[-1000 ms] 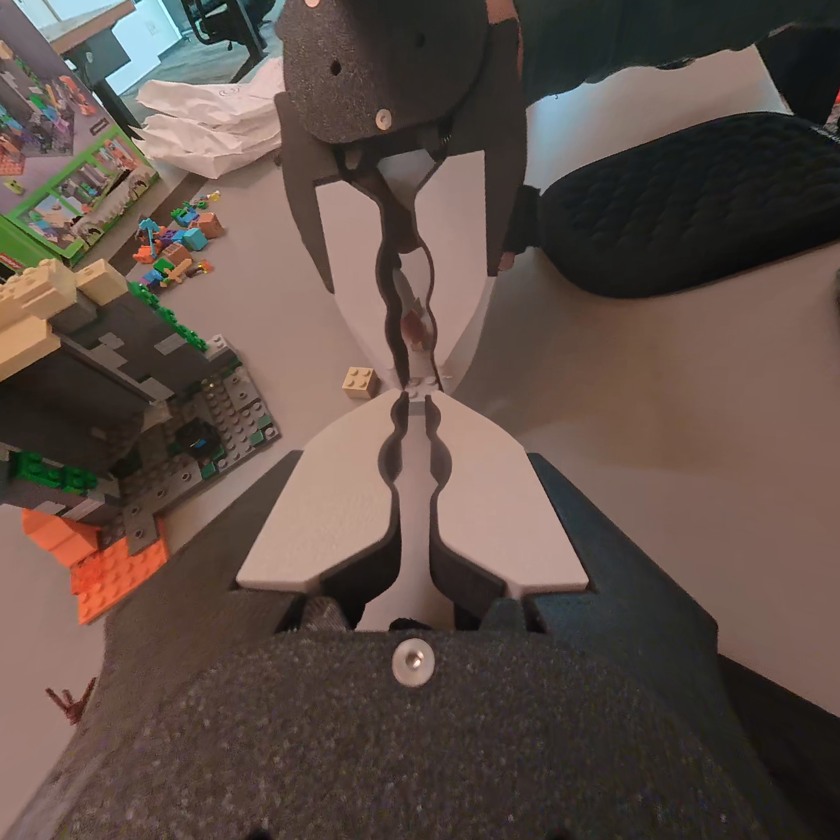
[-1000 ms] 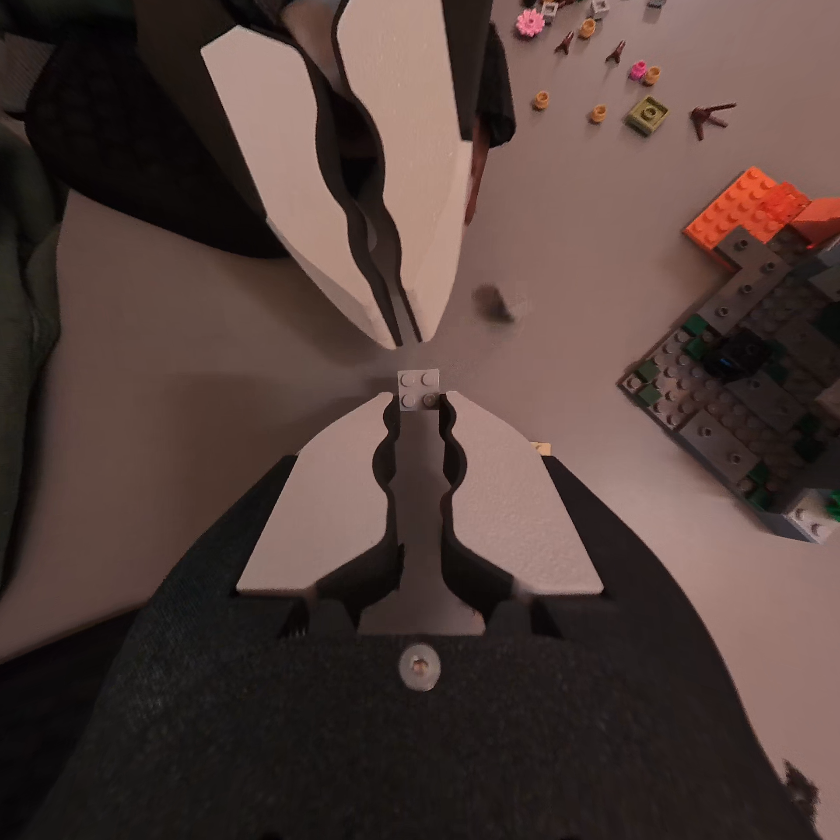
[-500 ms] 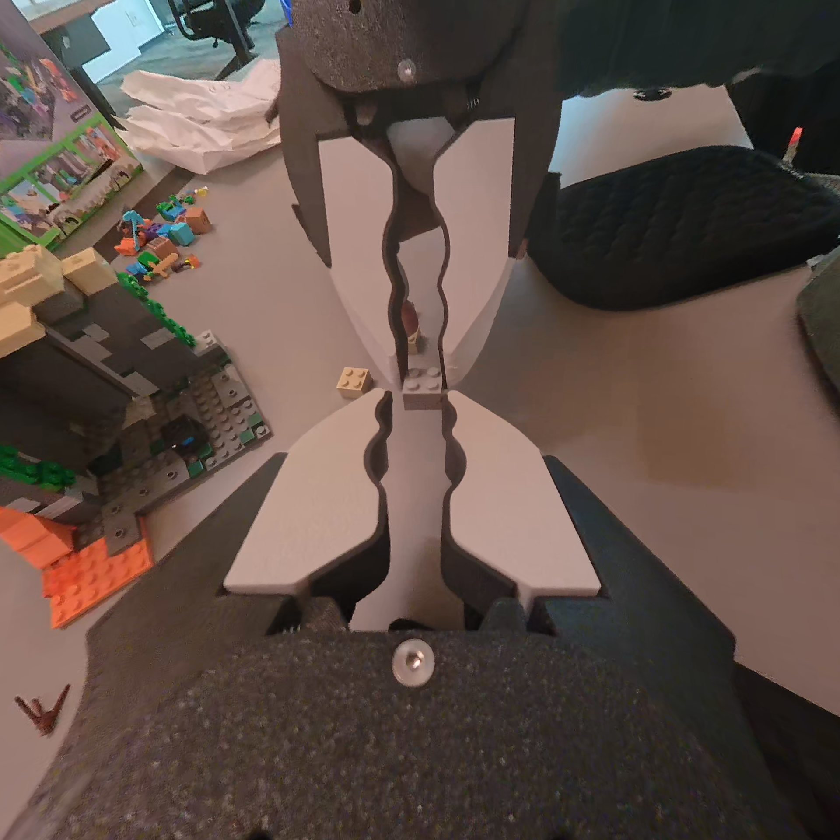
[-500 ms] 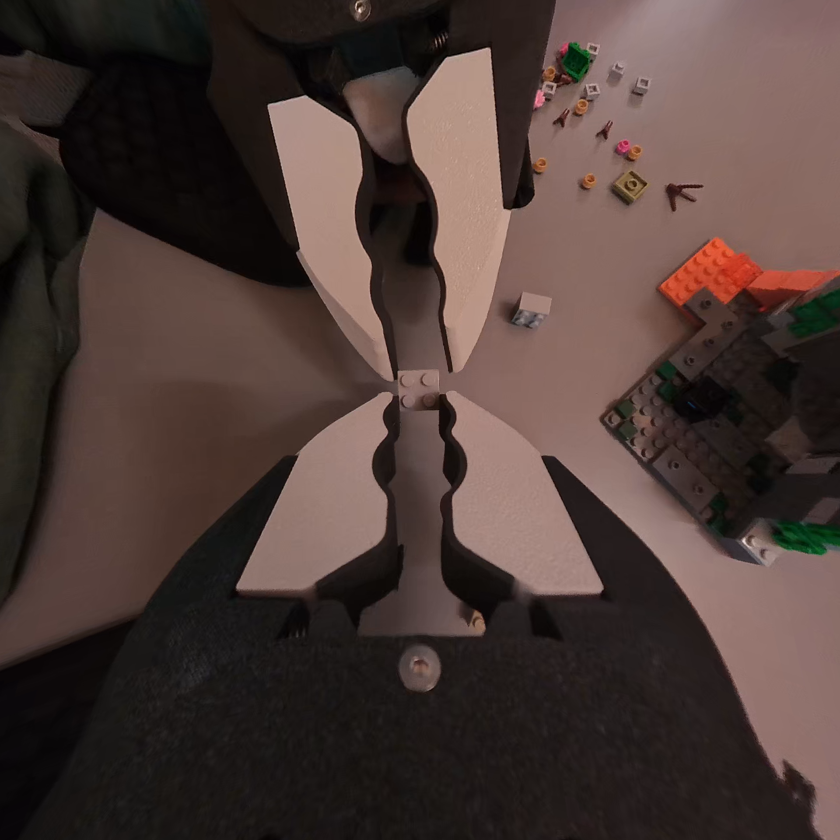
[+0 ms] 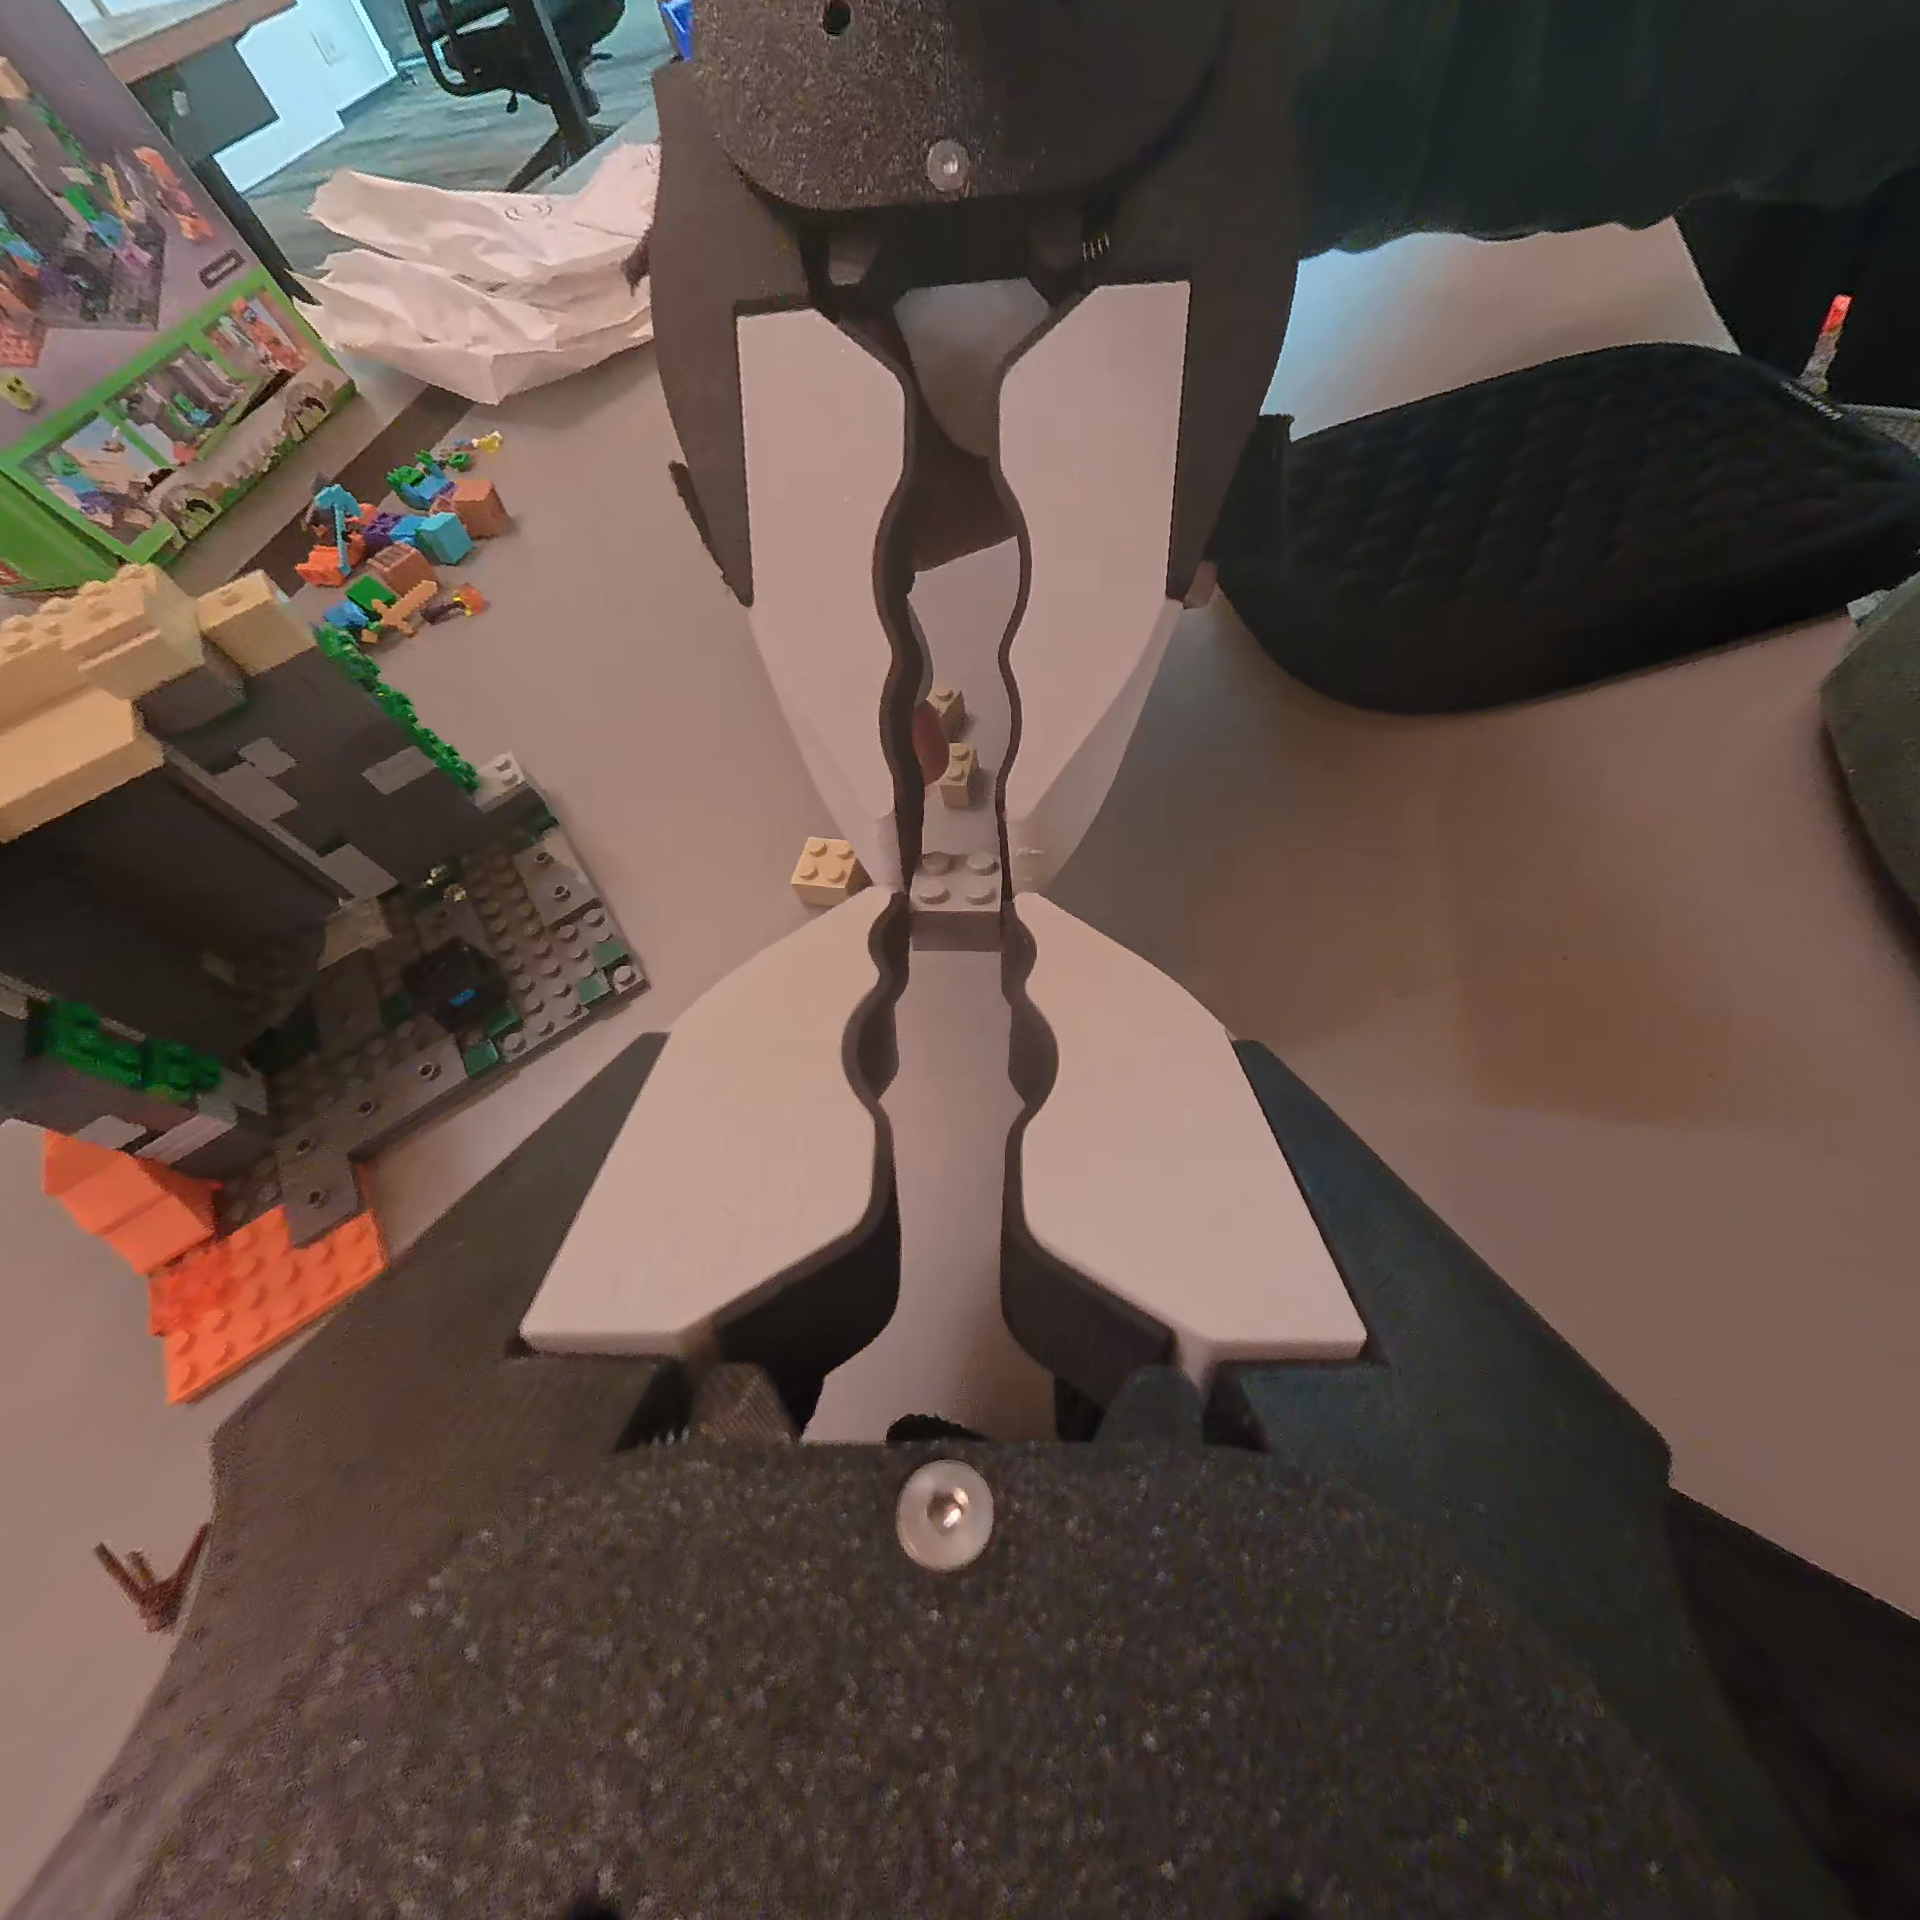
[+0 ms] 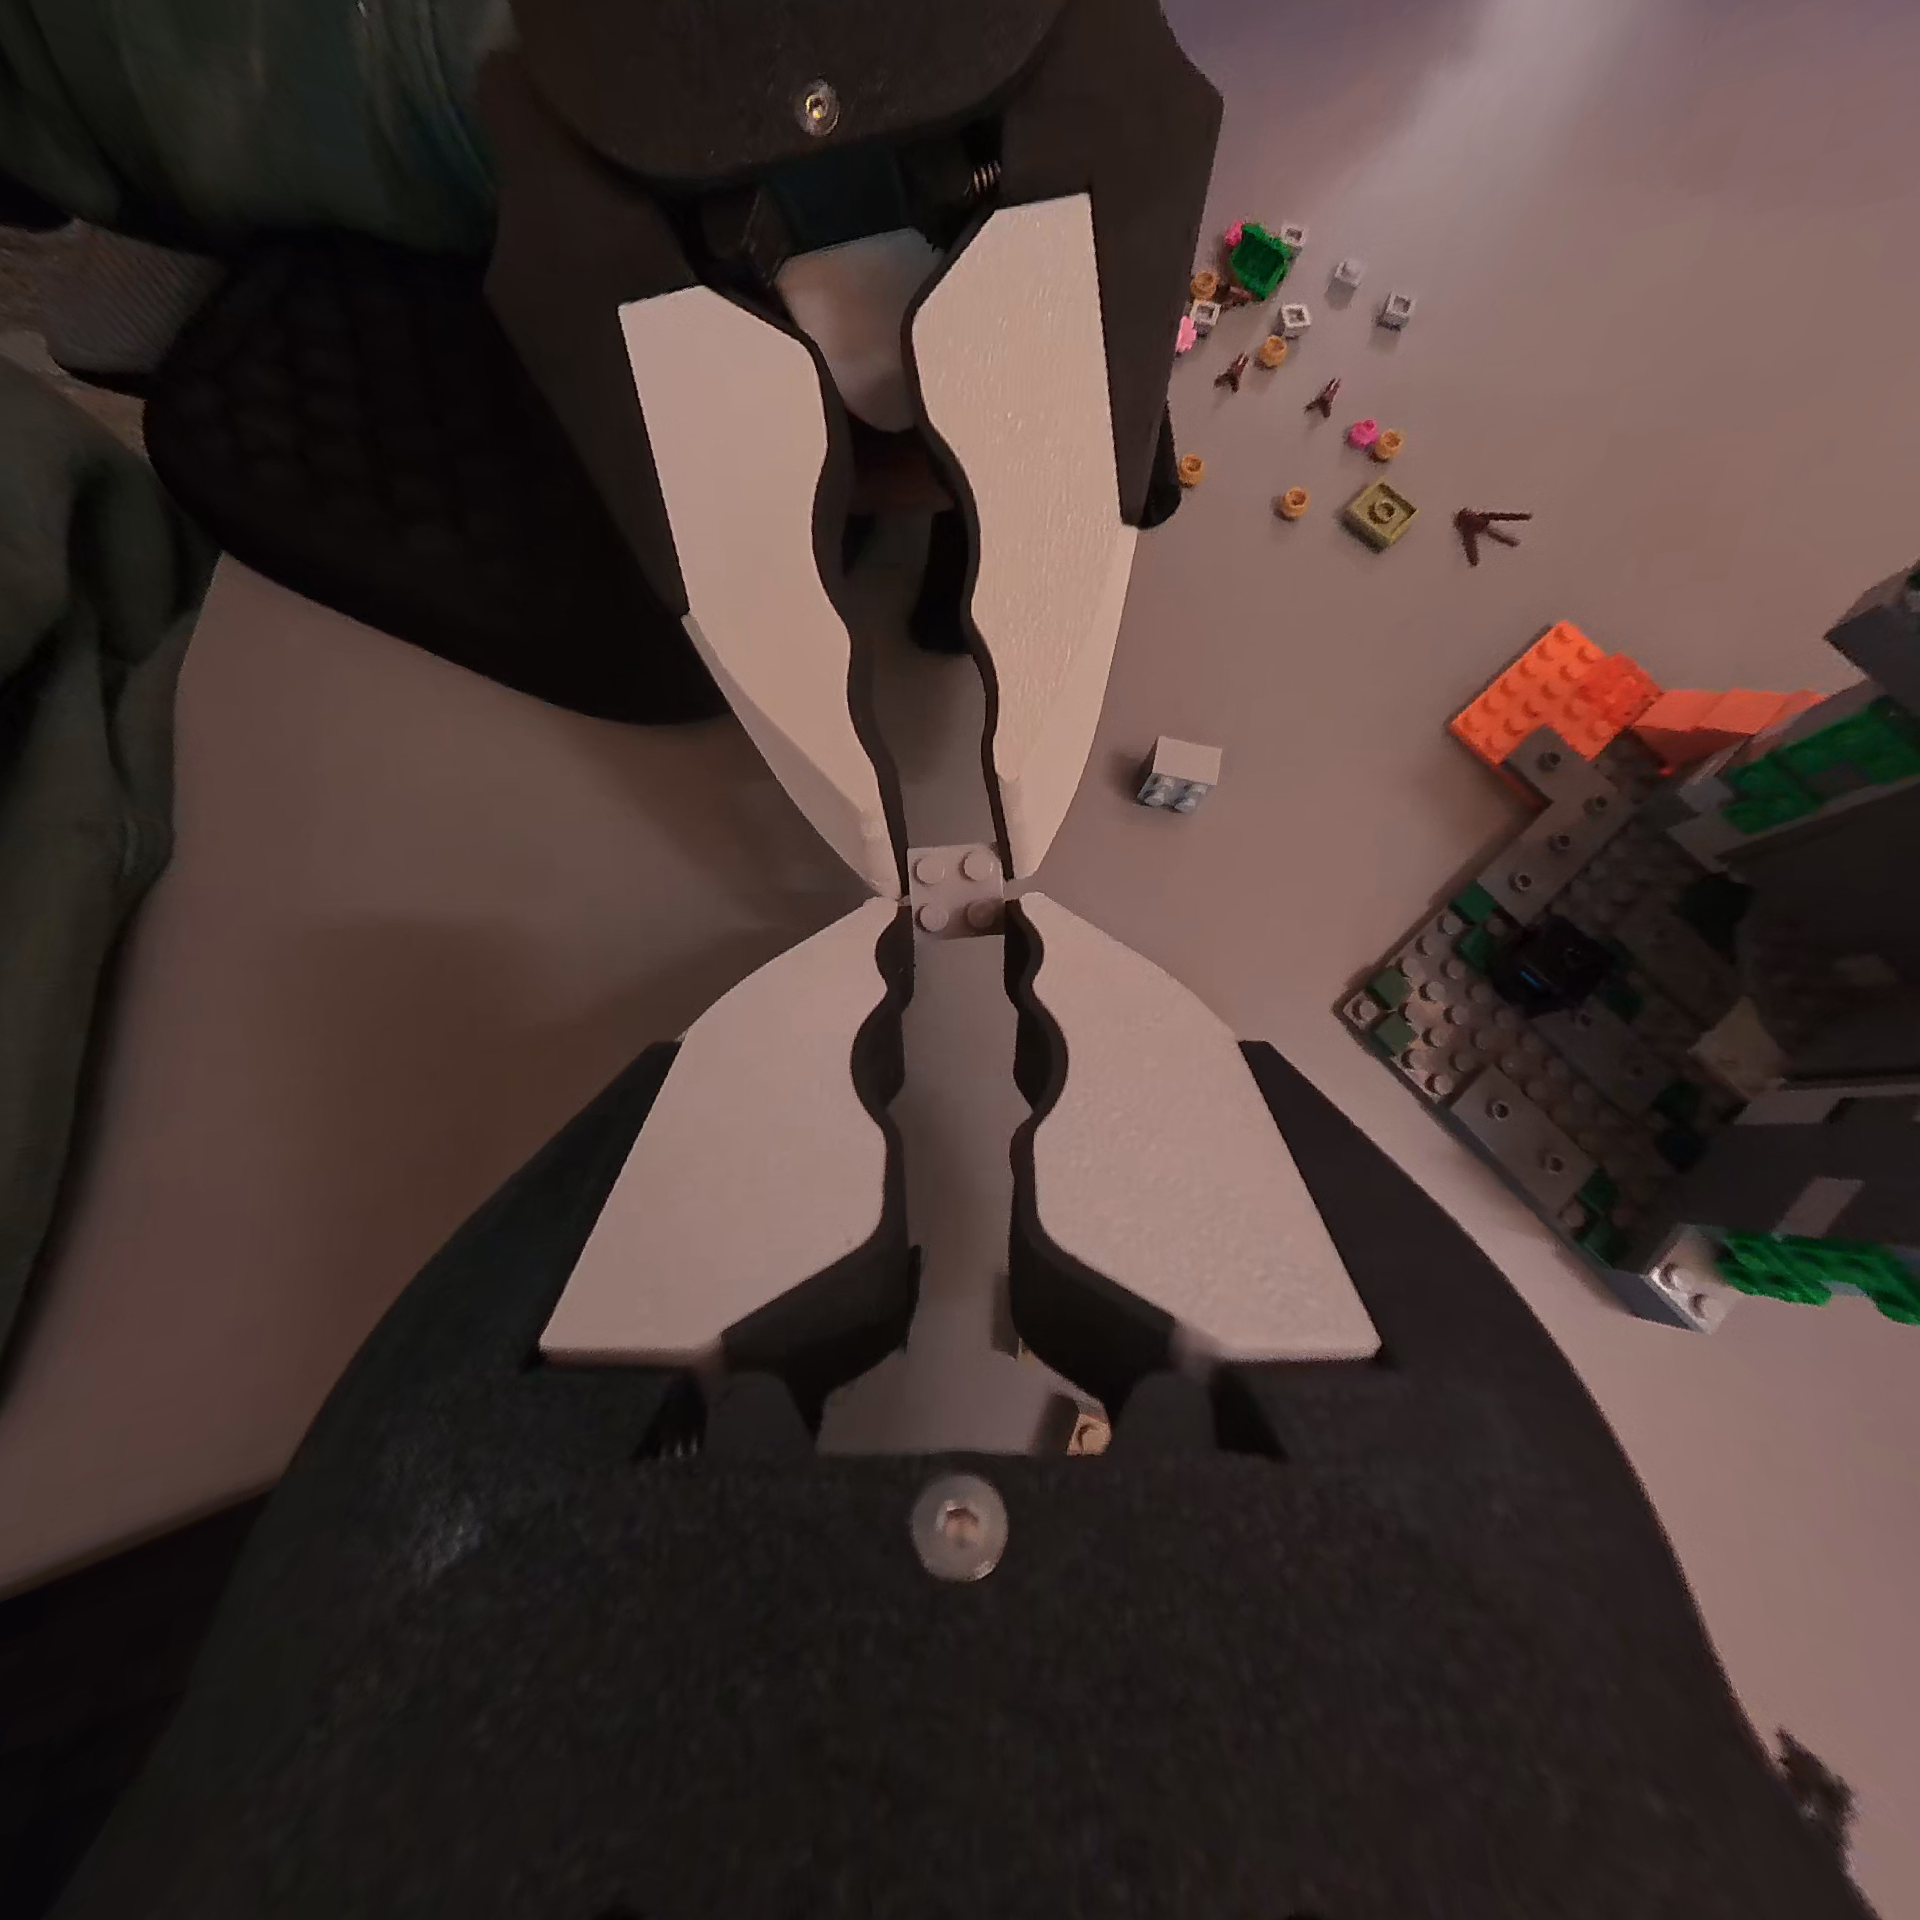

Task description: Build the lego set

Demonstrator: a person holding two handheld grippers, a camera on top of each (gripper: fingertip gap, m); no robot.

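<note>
Grey two-by-two plastic brick (image 5: 957,896) sits pinched between both grippers' tips, left gripper (image 5: 951,914) and right gripper (image 6: 958,914) meeting nose-to-nose; half-built grey castle model (image 6: 1621,997) waits aside, loose pieces (image 6: 1340,416) remain.

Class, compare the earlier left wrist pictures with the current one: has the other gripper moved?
Yes. The right gripper has closed in toward the camera until its jaws flank the grey brick; the tan brick on the table stays put.
</note>
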